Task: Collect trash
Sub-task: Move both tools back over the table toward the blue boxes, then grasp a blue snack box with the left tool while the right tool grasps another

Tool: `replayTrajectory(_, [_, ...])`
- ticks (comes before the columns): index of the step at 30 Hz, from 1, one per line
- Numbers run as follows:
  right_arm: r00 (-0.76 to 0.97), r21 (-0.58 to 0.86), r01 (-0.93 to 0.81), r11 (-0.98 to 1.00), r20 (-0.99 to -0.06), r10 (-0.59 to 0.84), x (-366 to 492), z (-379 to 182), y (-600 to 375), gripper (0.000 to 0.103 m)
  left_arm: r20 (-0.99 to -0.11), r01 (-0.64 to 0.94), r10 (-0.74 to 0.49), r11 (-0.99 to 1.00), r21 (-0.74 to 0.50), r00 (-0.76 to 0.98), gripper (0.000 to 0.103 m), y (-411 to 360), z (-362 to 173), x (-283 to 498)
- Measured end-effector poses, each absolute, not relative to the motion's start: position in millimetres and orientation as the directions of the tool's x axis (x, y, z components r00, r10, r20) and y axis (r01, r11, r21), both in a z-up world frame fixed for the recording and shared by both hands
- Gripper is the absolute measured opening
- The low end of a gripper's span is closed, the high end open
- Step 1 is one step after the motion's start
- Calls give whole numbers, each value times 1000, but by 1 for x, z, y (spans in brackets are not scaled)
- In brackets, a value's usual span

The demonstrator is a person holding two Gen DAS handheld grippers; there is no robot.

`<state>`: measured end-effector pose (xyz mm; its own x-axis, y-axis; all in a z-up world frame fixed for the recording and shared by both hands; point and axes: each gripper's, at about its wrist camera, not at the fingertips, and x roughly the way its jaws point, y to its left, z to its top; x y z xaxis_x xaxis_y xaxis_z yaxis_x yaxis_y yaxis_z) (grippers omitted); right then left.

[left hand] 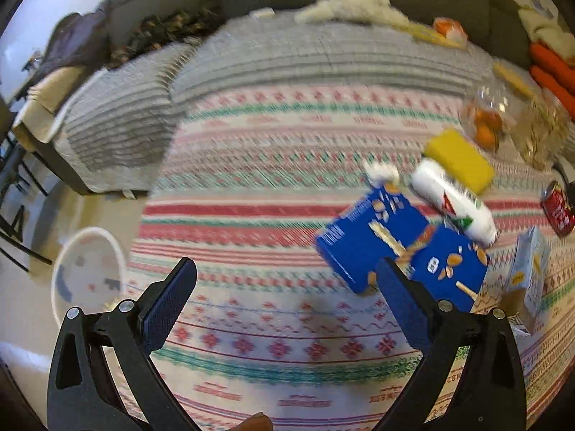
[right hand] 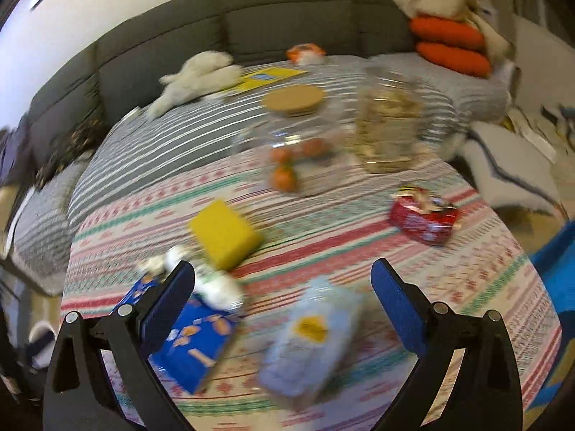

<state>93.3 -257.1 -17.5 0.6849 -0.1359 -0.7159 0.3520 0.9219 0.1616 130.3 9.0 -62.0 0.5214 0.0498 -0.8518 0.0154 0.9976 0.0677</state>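
Observation:
A crushed blue snack box (left hand: 391, 248) lies on the patterned tablecloth (left hand: 269, 186), with a white crumpled bottle (left hand: 452, 201) and a yellow sponge (left hand: 460, 160) behind it. A pale blue carton (left hand: 532, 269) and a red can (left hand: 557, 208) lie to the right. My left gripper (left hand: 287, 280) is open and empty, just left of the blue box. My right gripper (right hand: 284, 283) is open and empty above the pale blue carton (right hand: 309, 337). The blue box (right hand: 194, 337), sponge (right hand: 224, 233) and red can (right hand: 424, 219) also show in the right wrist view.
A glass jar with oranges and a cork lid (right hand: 294, 140) and a second jar (right hand: 391, 129) stand at the back. A white basket (left hand: 88, 273) sits on the floor at the left. A grey sofa (right hand: 251, 25) with a white plush toy (right hand: 197, 79) lies beyond.

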Motion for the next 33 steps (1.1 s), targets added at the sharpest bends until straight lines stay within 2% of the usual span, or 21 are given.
replayTrajectory(4, [675,207,412,887,-724,-144,85,-15,-294,96,-863,23,37,998,56,504,96,-5,-75,142])
replayTrajectory(8, [676,239,418,877,-727,-124,81,-12,-308,96,-846,98,65,986,136,530,96,-23,-75,151])
replayTrajectory(17, [676,252,360,898,-734,-65,87,-10,-302,96,-869,295,118,912,286,481,97,-56,-94,177])
replayTrajectory(23, [671,265,308,914,-742,-11,94,-12,-277,96,-892,395,38,887,238,451,95,-64,-82,181])
replayTrajectory(29, [660,274,306,912,-751,4,101,-16,-268,96,-899,465,143,815,344,414,96,-72,-114,186])
replayTrajectory(31, [653,280,300,912,-757,18,105,-19,-263,96,-912,452,95,845,286,399,90,-64,-114,192])
replayTrajectory(32, [649,282,294,913,-760,25,106,-21,-259,96,-929,443,40,871,213,368,69,-58,-112,195])
replayTrajectory(33, [646,282,289,915,-762,31,108,-22,-256,96,-942,426,-18,895,134,335,65,-51,-109,198])
